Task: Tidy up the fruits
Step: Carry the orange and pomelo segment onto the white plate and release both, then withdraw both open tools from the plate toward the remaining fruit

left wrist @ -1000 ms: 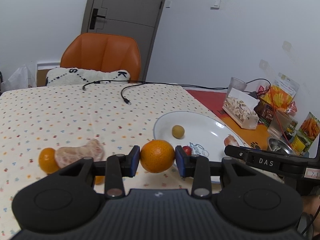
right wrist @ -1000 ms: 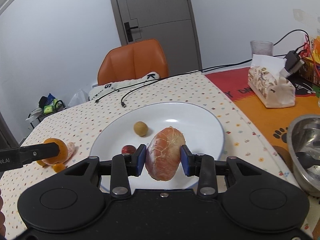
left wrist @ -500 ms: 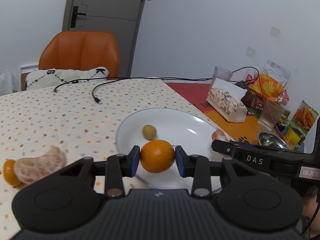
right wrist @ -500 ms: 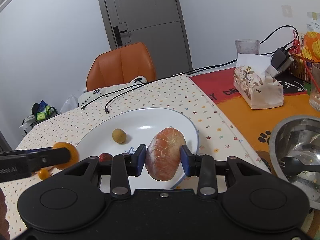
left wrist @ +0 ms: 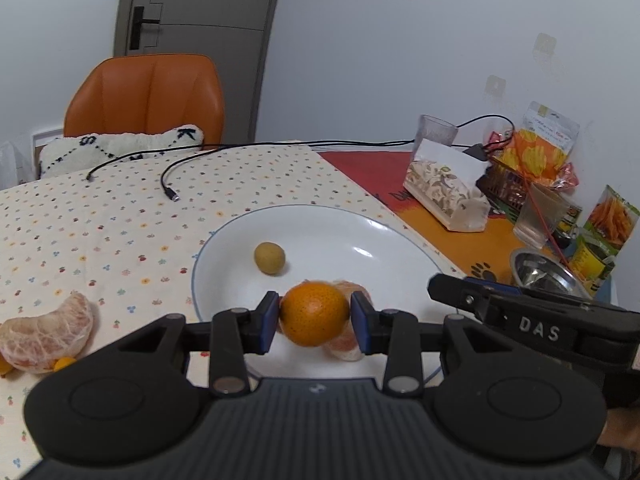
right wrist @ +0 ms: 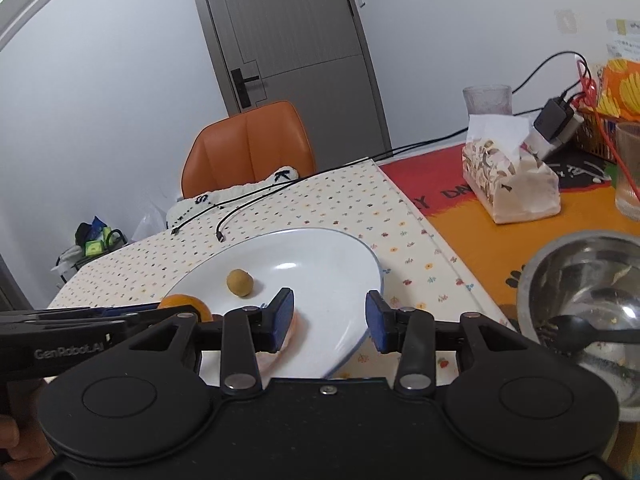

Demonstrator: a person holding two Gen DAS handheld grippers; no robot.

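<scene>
My left gripper (left wrist: 315, 319) is shut on an orange (left wrist: 314, 313) and holds it over the near part of the white plate (left wrist: 380, 236). A small yellow-green fruit (left wrist: 270, 258) lies on the plate. A peeled pomelo segment (left wrist: 346, 346) lies on the plate just behind the orange. My right gripper (right wrist: 330, 320) is open and empty over the plate's (right wrist: 320, 252) near edge; the segment (right wrist: 294, 326) shows under its left finger. Another peeled segment (left wrist: 44, 334) lies on the cloth at left.
A tissue box (left wrist: 448, 192), glasses, snack bags and a steel bowl (right wrist: 588, 288) with a spoon crowd the right side. Two black cables (left wrist: 168, 190) lie on the dotted tablecloth. An orange chair (left wrist: 148, 96) stands behind the table.
My right gripper opened and let the pomelo segment down onto the plate. My left gripper carried the orange to the right, over the plate.
</scene>
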